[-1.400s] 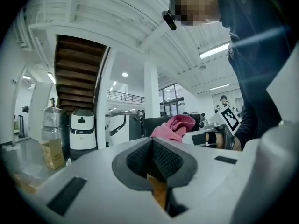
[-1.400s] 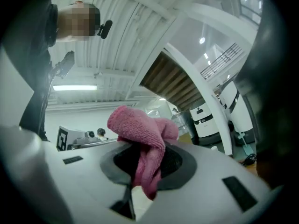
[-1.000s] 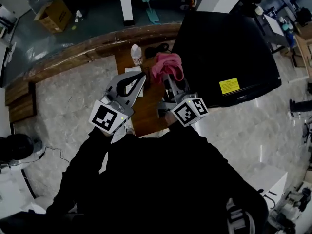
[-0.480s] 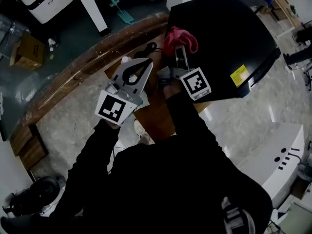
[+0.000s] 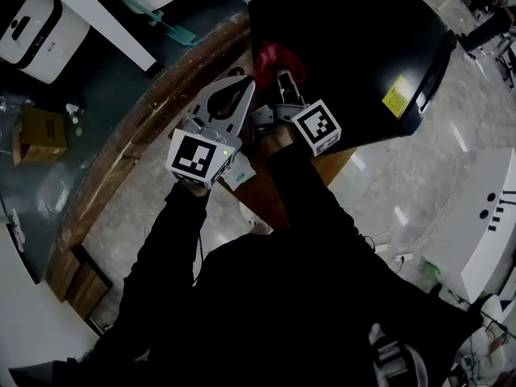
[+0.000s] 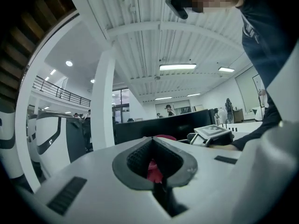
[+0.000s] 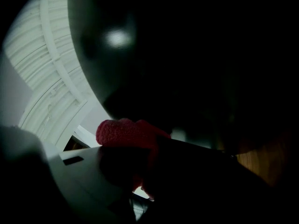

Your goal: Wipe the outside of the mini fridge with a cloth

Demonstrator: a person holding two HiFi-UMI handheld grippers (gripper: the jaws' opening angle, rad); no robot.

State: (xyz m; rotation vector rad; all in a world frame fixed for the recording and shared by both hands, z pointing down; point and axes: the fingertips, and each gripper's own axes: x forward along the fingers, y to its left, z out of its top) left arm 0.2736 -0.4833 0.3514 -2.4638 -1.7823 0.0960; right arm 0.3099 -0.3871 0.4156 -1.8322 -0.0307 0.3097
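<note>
1. The left gripper [image 5: 242,87] is hovering just beside the mini fridge [image 5: 355,31], with its jaws pressed together on nothing.
2. The right gripper [image 5: 282,77] is clamping the red cloth [image 5: 272,56] at the mini fridge's edge; its own view is showing mostly darkness.

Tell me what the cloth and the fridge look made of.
Cloth: soft fabric, probably terry or knit, pink-red and matte. Its surface looks fuzzy and nubbly, and it bunches into folds.
Fridge: smooth, glossy black shell, likely painted metal or plastic. A bright glint shows on the dark surface in the right gripper view, but the look does not settle which material it is.
</note>
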